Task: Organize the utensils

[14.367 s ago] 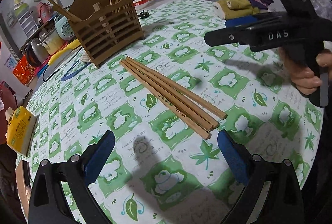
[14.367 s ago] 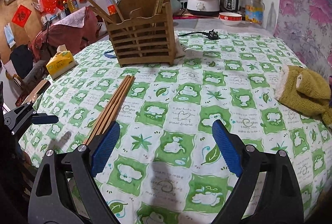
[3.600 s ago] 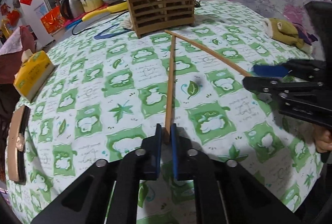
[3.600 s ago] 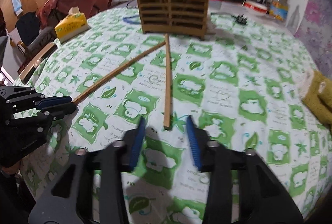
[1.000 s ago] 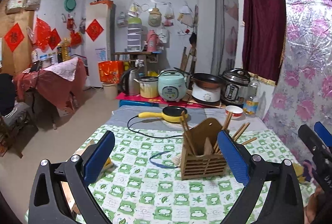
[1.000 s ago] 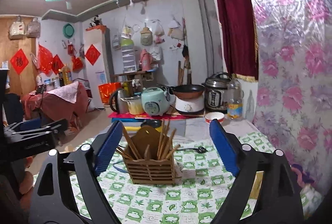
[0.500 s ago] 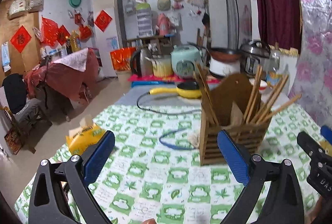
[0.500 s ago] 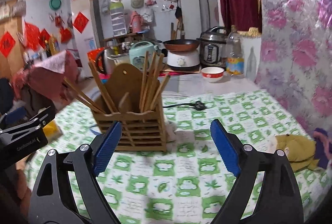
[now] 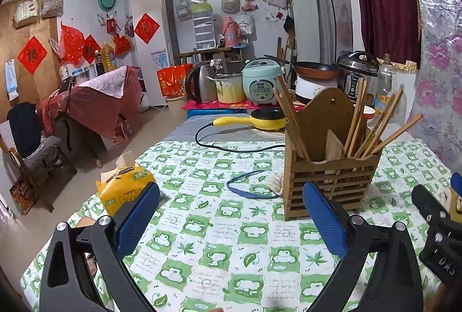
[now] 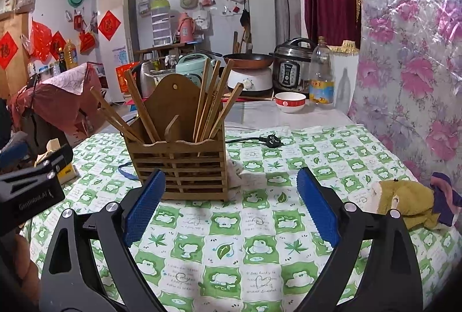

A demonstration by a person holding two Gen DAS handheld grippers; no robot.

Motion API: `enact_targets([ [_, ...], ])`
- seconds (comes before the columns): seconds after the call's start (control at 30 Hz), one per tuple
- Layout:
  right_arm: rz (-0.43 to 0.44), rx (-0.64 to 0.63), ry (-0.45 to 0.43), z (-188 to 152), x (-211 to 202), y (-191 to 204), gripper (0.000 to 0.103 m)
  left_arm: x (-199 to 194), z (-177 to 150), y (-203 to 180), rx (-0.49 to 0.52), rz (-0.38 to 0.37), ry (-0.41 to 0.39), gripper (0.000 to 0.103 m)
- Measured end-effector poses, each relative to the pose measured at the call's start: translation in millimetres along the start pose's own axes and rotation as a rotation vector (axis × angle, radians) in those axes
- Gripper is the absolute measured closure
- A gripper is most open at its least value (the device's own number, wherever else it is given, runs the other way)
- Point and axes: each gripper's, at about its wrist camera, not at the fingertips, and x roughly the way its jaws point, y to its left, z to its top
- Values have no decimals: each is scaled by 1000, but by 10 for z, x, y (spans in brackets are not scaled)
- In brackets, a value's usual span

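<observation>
Left gripper [image 9: 231,214] hangs above the table [image 9: 219,251], fingers spread wide, nothing between the blue pads [image 9: 138,218]. Right gripper [image 10: 231,205] likewise wide apart and empty, pointed at the same table from a little to the right. Wooden slatted holder [image 10: 180,167] stands upright on the green-and-white checked cloth, well ahead of both grippers; in the left wrist view it sits right of centre [image 9: 329,179], partly behind the right-hand pad. Chopsticks [image 10: 212,101] stand in it in two groups either side of a central divider: one bunch leans left, the other fans up and to the right. Exact count hard to read where they overlap. A blue cord loop [image 9: 251,185] lies on the cloth just left of the holder. Yellow tissue pack [image 9: 125,185] near the table's left edge. Black plug and cable [image 10: 271,140] lie behind the holder, to its right. Olive-yellow cloth bundle [image 10: 404,202] at the right edge of the table. Beyond the far edge: red-rimmed bowl [image 10: 290,101], plastic bottle [image 10: 320,75], pressure cooker [image 10: 291,66].
</observation>
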Motion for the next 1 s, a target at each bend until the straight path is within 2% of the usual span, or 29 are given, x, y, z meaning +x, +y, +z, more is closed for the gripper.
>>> enact_targets([
  [0.4, 2, 6, 27, -31, 6, -21, 11, -55, -80, -35, 15, -15, -2, 6],
  [1.0, 2, 10, 17, -49, -29, -11, 10, -87, -104, -89, 28, -37, -1, 6],
])
